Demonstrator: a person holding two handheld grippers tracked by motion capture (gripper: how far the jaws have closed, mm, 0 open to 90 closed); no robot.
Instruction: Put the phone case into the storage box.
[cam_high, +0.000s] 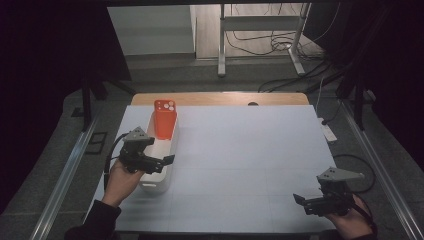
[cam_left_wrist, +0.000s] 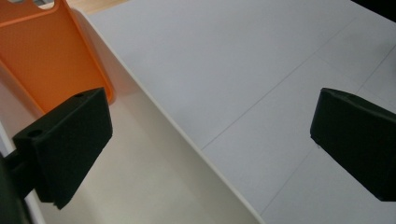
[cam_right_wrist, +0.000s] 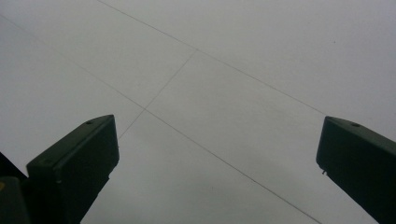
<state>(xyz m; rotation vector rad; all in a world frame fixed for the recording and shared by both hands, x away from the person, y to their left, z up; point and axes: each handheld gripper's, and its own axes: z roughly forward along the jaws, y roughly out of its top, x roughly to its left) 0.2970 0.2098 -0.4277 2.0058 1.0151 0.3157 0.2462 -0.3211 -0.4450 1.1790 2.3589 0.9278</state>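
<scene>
An orange phone case (cam_high: 164, 122) leans upright in the far end of a long white bin (cam_high: 156, 184) on the left of the table. My left gripper (cam_high: 167, 161) hovers over the bin's near half, open, with nothing between its jaws. In the left gripper view the orange phone case (cam_left_wrist: 51, 56) lies ahead of the left jaw. The bin's rim (cam_left_wrist: 187, 135) runs between the jaws of the left gripper (cam_left_wrist: 210, 135). My right gripper (cam_high: 301, 201) is held low at the table's near right corner. The right gripper (cam_right_wrist: 215, 163) is open over bare white surface.
A white mat (cam_high: 240, 150) covers the table, and a strip of wood (cam_high: 220, 98) shows at its far edge. A power strip (cam_high: 328, 132) lies on the floor to the right. Metal frame legs (cam_high: 221, 45) and cables stand beyond the table.
</scene>
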